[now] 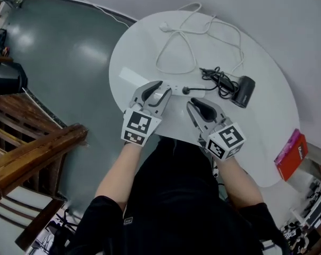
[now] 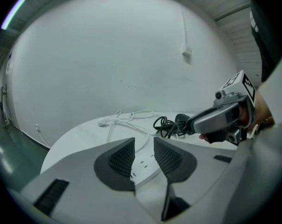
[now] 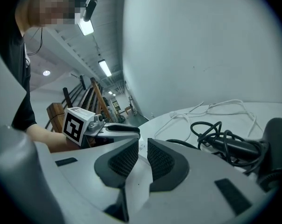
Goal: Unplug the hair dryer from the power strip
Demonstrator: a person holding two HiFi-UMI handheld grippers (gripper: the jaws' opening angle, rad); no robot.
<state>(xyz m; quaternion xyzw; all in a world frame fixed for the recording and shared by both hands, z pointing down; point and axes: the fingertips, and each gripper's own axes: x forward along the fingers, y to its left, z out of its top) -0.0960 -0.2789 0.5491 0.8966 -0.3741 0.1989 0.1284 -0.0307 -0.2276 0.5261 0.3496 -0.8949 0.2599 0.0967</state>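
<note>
Head view pretty much tells the story. Both tools are down at the near side of the round white table (image 1: 144,41), nosing toward the power strip (image 1: 199,93), and nothing's been grabbed yet. I'd call this the approach step, with the plug not pulled.

The left gripper (image 1: 159,89) has its jaws spread wide. In the left gripper view you can see the strip's white top and slots through the gap, just ahead of and below the pads (image 2: 121,157), and I can't see any contact. The right gripper (image 1: 195,108) has a narrower gap, with the pads apart and nothing clamped. A bit of white strip shows past its tips in the right gripper view.

The black plug (image 1: 186,90) looks seated in the strip, just ahead of the right gripper's tips and slightly toward the left one. Its cord (image 1: 218,77) bunches up farther out on the right gripper's outer side, and the hair dryer (image 1: 244,91) lies beyond that bundle. The strip's own white cable (image 1: 176,36) loops away far ahead of both tools.

My guess for next: the left one closes on the strip body to pin it down. The right one probably needs to open a bit more, straddle the plug head (not the cord) and pull straight out in line with the pins. If the strip isn't held, it'll likely just slide along with the plug.
</note>
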